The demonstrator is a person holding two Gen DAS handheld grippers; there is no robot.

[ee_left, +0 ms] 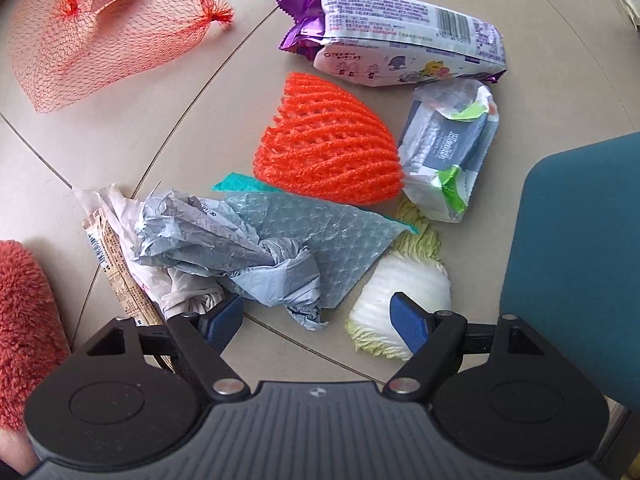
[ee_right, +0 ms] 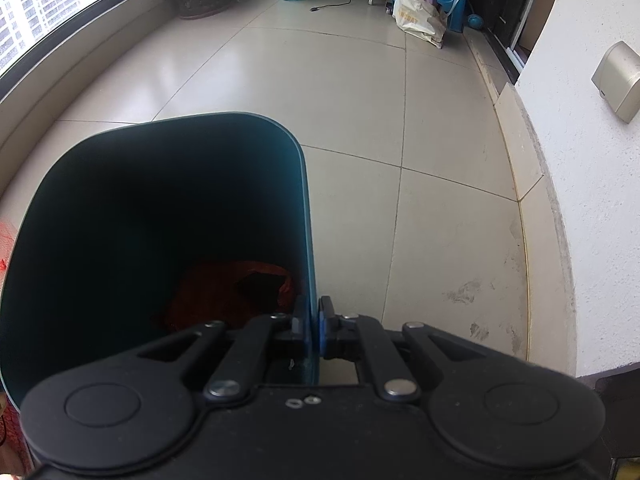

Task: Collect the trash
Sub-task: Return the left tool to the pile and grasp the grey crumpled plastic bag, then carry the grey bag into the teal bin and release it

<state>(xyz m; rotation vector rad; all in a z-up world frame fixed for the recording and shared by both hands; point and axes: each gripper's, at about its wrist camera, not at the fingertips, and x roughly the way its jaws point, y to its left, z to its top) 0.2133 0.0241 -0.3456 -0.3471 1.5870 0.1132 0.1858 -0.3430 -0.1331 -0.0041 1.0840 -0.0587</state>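
Hanging over the tiled floor (ee_left: 200,92), the left gripper (ee_left: 320,320) stands spread and empty, with the crumpled grey bag (ee_left: 240,256), orange foam net (ee_left: 328,148) and cabbage piece (ee_left: 400,292) at frame centre. The right gripper (ee_right: 314,320) is pinching the teal bin (ee_right: 160,200) by its right-hand wall, low in its frame.

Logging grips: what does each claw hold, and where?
Right claw pinches the teal bin by its rim wall. Left claw is open, holding nothing.
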